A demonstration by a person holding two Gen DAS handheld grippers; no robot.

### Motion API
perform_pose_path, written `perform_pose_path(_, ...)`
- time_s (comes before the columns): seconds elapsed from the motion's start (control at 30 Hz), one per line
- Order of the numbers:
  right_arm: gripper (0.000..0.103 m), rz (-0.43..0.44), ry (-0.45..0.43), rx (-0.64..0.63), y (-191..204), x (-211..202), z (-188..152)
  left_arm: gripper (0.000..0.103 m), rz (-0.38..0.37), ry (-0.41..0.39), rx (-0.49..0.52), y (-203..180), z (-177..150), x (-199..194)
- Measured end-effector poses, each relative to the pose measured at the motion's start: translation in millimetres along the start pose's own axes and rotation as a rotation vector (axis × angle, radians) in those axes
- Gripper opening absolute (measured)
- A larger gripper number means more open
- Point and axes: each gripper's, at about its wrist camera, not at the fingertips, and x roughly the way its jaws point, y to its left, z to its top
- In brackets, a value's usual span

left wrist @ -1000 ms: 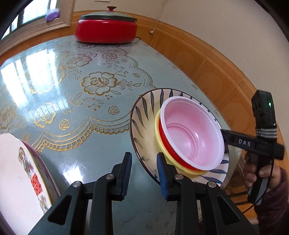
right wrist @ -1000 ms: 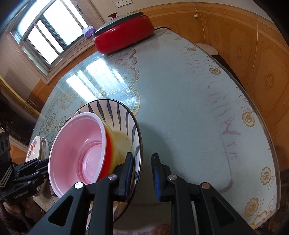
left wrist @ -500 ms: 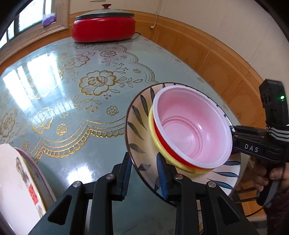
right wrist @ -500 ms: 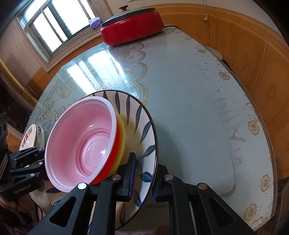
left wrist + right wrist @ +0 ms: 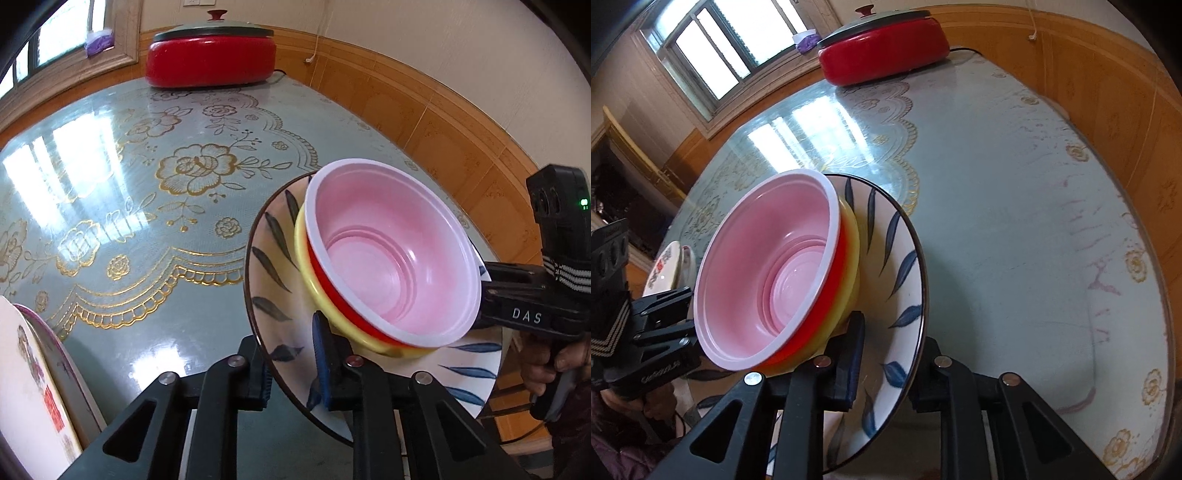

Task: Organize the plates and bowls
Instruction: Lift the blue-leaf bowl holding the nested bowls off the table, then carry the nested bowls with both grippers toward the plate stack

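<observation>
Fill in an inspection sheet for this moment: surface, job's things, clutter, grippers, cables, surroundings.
Surface: glossy blue-green table with gold flower print.
Job's things: leaf-pattern plate carrying nested bowls, pink bowl inside a red one inside a yellow bowl; a white printed plate at the left edge.
Clutter: red electric pot with lid, at the far edge.
Grippers: left hand-held gripper clamped on the leaf plate's rim, jaws just closing; right hand-held gripper clamped on the opposite rim, its jaws just eased a little.
Cables: pot's cord runs toward the wall.
Surroundings: wood wall panelling, window.
</observation>
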Motion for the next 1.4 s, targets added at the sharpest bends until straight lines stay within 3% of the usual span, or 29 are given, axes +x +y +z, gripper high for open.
perform_pose_path(0.53, 0.017, -0.079, 0.017, -0.098, 23, 2, 2, 0.017, 0.054, -0.018, -0.014, -2, -9, -9)
perform_pose_path(0.83, 0.026, -0.061, 0.07, -0.104, 21, 7, 8, 0.017, 0.052, -0.02, -0.027, -1, -7, -10)
perform_pose_path(0.97, 0.022, -0.101, 0.063, -0.147, 32, 8, 7, 0.017, 0.07, -0.032, -0.026, -3, -8, -11)
perform_pose_path(1.17, 0.013, -0.07, 0.034, -0.127, 27, 2, 7, 0.014, 0.094, -0.067, -0.038, -1, -12, -17)
perform_pose_path(1.4, 0.015, -0.03, 0.049, -0.15, 24, 1, 5, 0.014, 0.142, -0.077, -0.004, -9, -12, -22)
